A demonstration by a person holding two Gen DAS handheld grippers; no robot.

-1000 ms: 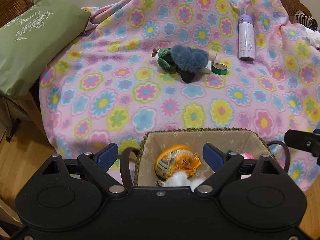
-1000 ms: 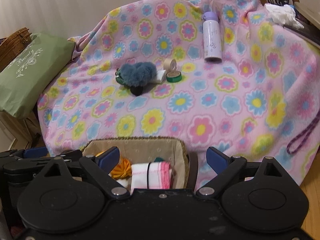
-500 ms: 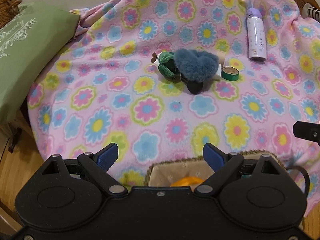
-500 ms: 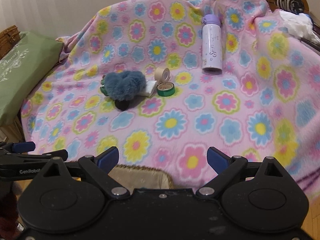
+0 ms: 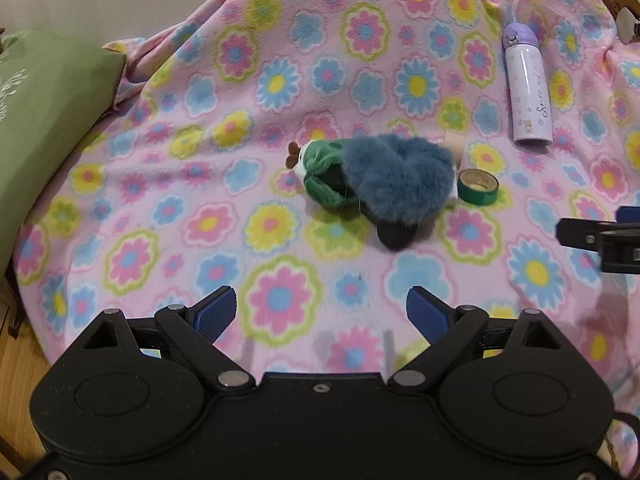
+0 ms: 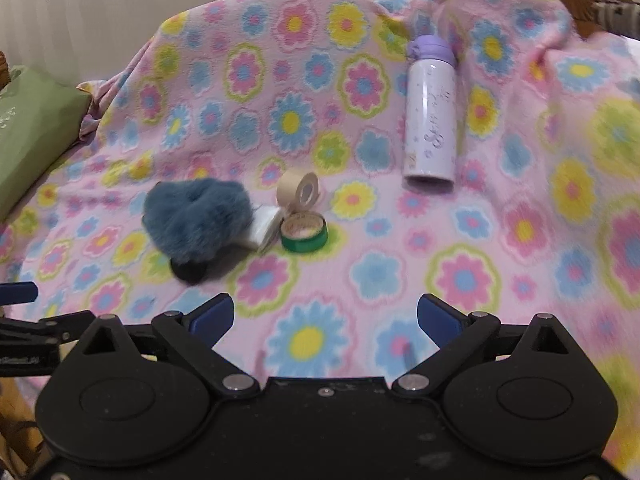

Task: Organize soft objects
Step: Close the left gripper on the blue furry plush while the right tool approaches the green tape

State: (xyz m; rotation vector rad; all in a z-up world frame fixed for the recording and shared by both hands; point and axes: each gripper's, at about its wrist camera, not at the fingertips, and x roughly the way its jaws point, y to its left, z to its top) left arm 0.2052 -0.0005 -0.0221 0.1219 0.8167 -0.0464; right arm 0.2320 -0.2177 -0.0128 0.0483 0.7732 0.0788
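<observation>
Through the left wrist view, the left gripper (image 5: 321, 307) hangs over the flowered blanket (image 5: 132, 216) with its blue pads spread and nothing between them. A second ago the basket filled the bottom of this view; now it is gone from sight and the pile of soft things sits nearer the middle. That pile is a blue fluffy piece (image 5: 396, 182) lying over a green plush (image 5: 320, 176), with a black bit poking out below. A green tape roll (image 5: 478, 187) sits just beside the fluff, and a bottle (image 5: 526, 88) stands well apart at upper right. The other tool's tip shows at the right edge.

From the right wrist view, the right gripper (image 6: 325, 316) is empty too, and its jaws have just been opening wider, with only blanket between them. The basket has dropped out of this view as well. The fluffy piece (image 6: 196, 220) is left of centre and larger than before, touching a white item (image 6: 266, 228); a beige roll (image 6: 305, 190) leans over the green roll (image 6: 304, 234).

Both hands seem to be leaving the basket for the next soft item, probably the fluff or the plush.
</observation>
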